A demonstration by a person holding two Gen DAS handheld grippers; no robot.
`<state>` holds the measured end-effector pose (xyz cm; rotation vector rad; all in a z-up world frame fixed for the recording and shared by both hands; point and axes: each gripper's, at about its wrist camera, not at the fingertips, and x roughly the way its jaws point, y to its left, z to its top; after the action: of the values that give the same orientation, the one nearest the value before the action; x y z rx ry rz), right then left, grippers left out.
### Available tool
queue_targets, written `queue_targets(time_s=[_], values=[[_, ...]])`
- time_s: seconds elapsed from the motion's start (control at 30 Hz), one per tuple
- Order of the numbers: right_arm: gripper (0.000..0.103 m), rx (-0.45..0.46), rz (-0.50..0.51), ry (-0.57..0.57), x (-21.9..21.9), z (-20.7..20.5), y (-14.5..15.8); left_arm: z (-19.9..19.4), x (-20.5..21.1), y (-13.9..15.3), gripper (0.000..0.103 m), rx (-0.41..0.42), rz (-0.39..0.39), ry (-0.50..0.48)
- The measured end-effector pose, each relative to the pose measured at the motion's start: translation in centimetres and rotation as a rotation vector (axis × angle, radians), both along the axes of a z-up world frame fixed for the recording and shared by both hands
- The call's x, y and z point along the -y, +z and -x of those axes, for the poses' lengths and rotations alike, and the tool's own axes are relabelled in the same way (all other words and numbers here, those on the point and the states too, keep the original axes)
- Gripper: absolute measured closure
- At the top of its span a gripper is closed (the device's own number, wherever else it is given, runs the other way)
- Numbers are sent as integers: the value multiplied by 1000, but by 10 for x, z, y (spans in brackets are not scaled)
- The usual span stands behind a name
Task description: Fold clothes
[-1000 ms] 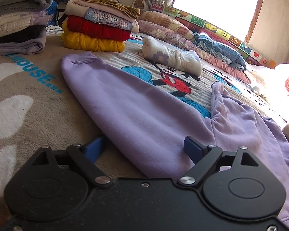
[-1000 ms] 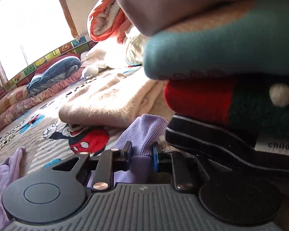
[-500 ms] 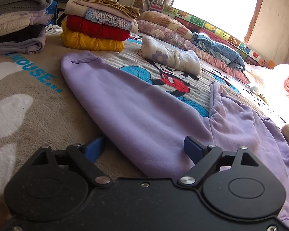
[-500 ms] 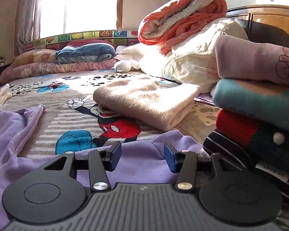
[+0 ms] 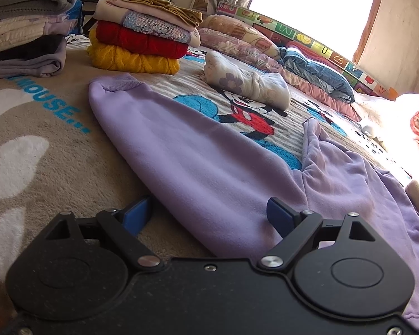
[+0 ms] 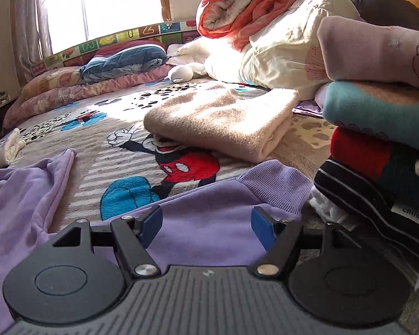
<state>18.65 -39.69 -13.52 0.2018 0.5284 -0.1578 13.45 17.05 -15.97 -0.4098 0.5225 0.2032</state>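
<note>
Closest in, the left gripper (image 5: pixel 209 213) sits low over the bed, its blue-padded fingers (image 5: pixel 279 215) spread wide on either side of one sleeve of the soft lilac fleece sweatshirt (image 5: pixel 195 162), pressing on nothing. That sleeve runs away flat across the plush cartoon-mouse bed blanket (image 5: pixel 36 128) to its ribbed cuff, and the sweatshirt's body lies rumpled to the right. The right gripper (image 6: pixel 206 226) hovers over the other sleeve, whose ribbed cuff (image 6: pixel 276 181) lies just ahead beside a stack of folded clothes (image 6: pixel 377 153); its fingers (image 6: pixel 150 223) have just been opening and now stand apart, clear of the cloth. Past that cuff rests a folded beige fleece blanket (image 6: pixel 223 120). Farther back on the left side lie a rolled white floral garment (image 5: pixel 245 83) and a pile of folded yellow and red knit sweaters (image 5: pixel 137 44), with pillows (image 5: pixel 315 72) lined under the bright window.
</note>
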Motion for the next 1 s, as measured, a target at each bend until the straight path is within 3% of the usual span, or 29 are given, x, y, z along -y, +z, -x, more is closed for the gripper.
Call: queue_targets(time_s=[0.13,0.23,0.3,0.33,0.37,0.5,0.57,0.6,0.63,0.67,0.7,0.73,0.83,0.93,1.0], values=[[33,54,17,135,-51,23,10,12,-3,11,15,43,32,47],[34,88,55,256,-91,43,18,25,5,25,16,118,-6,48],[42,106,56,376,-114,55,24,31,22,33,20,150,-69,-17],[55,111,43,418,-121,59,25,34,30,37,23,166,-100,-49],[57,122,46,439,-127,64,27,37,39,40,31,181,-131,-83],[57,160,55,510,-150,84,32,46,90,36,39,183,-269,-291],[57,100,143,530,-161,83,18,49,117,27,39,151,-342,-423],[54,69,187,540,-166,83,11,45,129,14,39,63,-390,-490],[40,5,183,517,-161,79,-3,41,141,1,38,-19,-438,-552],[36,-61,175,493,-156,74,-17,46,144,-6,38,-1,-479,-551],[36,9,68,459,-139,80,-23,51,147,-12,38,16,-518,-550],[36,7,34,426,-131,88,-25,52,145,-8,38,20,-512,-550],[36,31,126,441,-139,102,-14,58,138,2,38,76,-501,-530],[36,134,206,464,-151,119,-1,50,139,-10,37,-46,-520,-532],[33,70,246,504,-162,113,-7,49,136,-8,37,-54,-491,-535]])
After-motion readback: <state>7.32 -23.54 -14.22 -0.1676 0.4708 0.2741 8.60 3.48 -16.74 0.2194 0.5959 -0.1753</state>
